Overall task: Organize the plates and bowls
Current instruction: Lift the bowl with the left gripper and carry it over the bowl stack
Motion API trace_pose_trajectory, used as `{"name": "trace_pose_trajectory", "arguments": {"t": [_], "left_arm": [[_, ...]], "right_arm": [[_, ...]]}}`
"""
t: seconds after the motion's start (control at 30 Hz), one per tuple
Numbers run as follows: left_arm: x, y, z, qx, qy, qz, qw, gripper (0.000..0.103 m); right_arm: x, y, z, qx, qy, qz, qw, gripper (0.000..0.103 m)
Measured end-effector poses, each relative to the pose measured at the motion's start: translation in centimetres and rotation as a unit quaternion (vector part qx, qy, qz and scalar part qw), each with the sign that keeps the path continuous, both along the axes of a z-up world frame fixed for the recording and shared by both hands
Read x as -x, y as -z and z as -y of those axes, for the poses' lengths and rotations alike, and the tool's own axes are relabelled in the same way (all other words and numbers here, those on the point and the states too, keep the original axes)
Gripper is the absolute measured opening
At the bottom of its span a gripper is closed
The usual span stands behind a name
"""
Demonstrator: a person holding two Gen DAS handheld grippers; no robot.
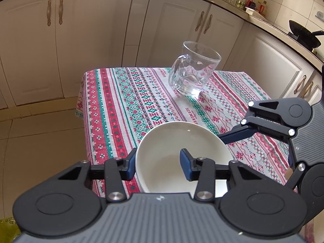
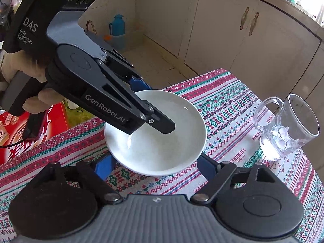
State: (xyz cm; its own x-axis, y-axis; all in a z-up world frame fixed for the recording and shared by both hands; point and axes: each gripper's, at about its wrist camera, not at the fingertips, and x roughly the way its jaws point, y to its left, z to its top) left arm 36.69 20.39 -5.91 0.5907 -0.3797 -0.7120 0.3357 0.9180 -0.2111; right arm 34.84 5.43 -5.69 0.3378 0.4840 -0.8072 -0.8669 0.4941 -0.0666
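A white bowl [image 1: 178,141] sits on the patterned tablecloth [image 1: 125,105] near the table's left front corner; it also shows in the right wrist view [image 2: 162,141]. My left gripper [image 1: 160,164] straddles the bowl's left rim, one blue pad outside, one inside, with a visible gap; it also shows reaching in from the left [image 2: 149,109]. My right gripper [image 2: 156,166] is wide open, its fingers on either side of the bowl's near edge. It also shows at the right of the left wrist view [image 1: 232,137].
A clear glass mug [image 1: 194,68] stands on the table beyond the bowl, to the right in the right wrist view [image 2: 287,125]. Cream cabinets [image 1: 60,40] surround the table. A red box [image 2: 18,133] and a teal thermos [image 2: 117,26] stand on the floor.
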Motion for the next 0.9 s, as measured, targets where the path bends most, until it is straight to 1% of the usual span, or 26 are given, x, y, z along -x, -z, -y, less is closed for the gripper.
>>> {"name": "trace_pose_trajectory", "arguments": {"t": [0.2, 0.53, 0.7, 0.9], "left_arm": [[0.0, 0.0, 0.2, -0.008, 0.001, 0.002, 1.0, 0.043], [0.5, -0.5, 0.6, -0.005, 0.006, 0.001, 1.0, 0.043], [1.3, -1.2, 1.6, -0.009, 0.012, 0.002, 0.9999, 0.043], [2.8, -2.7, 3.7, -0.018, 0.022, 0.005, 0.9996, 0.043]], "right_arm": [[0.0, 0.1, -0.1, 0.0, 0.0, 0.0, 1.0, 0.09], [0.3, -0.1, 0.1, 0.002, 0.006, -0.008, 1.0, 0.09], [1.2, -0.9, 1.1, -0.004, 0.01, -0.009, 1.0, 0.089], [2.9, -2.2, 2.8, -0.003, 0.017, -0.005, 1.0, 0.089]]}}
